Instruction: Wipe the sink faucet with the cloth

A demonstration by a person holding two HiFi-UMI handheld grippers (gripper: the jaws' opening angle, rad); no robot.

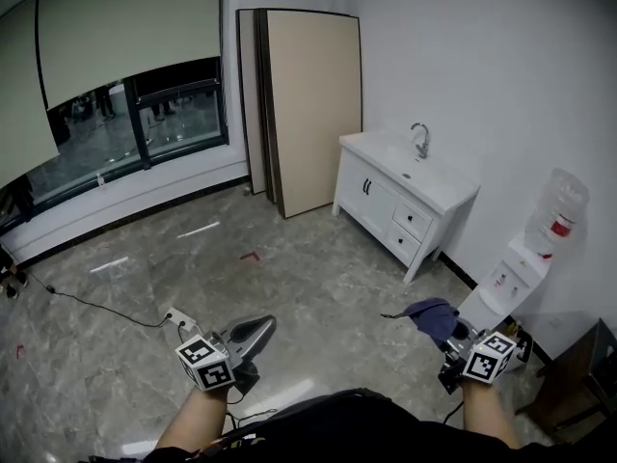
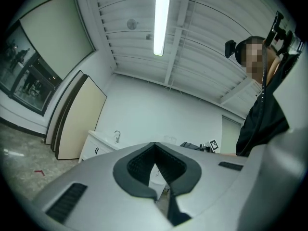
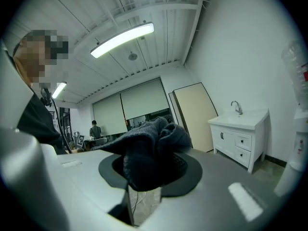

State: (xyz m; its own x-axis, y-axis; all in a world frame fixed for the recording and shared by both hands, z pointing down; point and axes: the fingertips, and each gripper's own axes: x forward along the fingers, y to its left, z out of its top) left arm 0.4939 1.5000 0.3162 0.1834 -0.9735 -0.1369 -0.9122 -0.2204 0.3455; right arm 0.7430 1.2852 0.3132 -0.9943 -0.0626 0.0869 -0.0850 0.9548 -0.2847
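A chrome faucet [image 1: 420, 139] stands on a white sink cabinet [image 1: 403, 196] against the far right wall, well away from both grippers. It shows small as the faucet [image 2: 117, 136] in the left gripper view and as the faucet [image 3: 236, 107] in the right gripper view. My right gripper [image 1: 448, 331], low at the right, is shut on a dark blue cloth [image 1: 432, 316]; the bunched cloth [image 3: 149, 150] fills its jaws. My left gripper [image 1: 258, 330], low at the left, is shut with nothing in it; its pads [image 2: 144, 163] meet at the tips.
A tan board [image 1: 313, 109] leans on the wall left of the cabinet. A water dispenser [image 1: 521, 268] stands at the right, close to my right gripper. A power strip and cable [image 1: 174, 318] lie on the marble floor at the left. Dark windows [image 1: 135, 123] line the left wall.
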